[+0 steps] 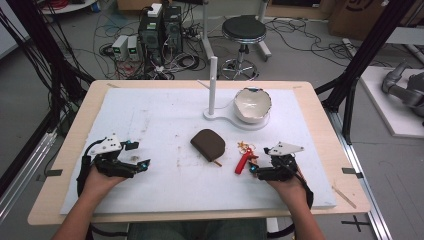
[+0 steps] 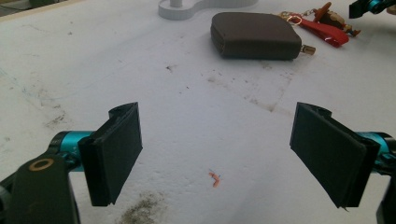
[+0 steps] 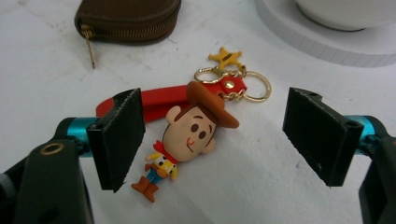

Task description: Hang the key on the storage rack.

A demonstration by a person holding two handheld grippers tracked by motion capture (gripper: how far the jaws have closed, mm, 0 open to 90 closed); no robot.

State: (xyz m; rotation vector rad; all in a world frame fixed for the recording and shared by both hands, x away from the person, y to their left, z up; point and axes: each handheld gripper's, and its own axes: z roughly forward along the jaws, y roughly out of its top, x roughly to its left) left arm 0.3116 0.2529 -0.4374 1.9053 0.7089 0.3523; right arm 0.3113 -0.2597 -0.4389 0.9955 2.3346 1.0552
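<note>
A cowboy figure keychain [image 3: 189, 135] with a red strap [image 1: 242, 161], gold rings and a star charm lies flat on the white mat. My right gripper [image 3: 219, 140] stands open around it, the figure close to the left jaw. In the high view the right gripper [image 1: 254, 169] sits just right of the strap. A brown zip pouch [image 1: 208, 144] lies mid-mat; it also appears as the pouch [image 2: 256, 35] far ahead of my left gripper [image 2: 224, 156], which is open over bare mat. The left gripper [image 1: 141, 165] rests at the mat's left.
A white stand with an upright post [image 1: 213, 85] and a white bowl [image 1: 253, 105] on its base sits at the back centre. The white mat [image 1: 150, 115] covers most of the wooden table. A stool and cables are on the floor beyond.
</note>
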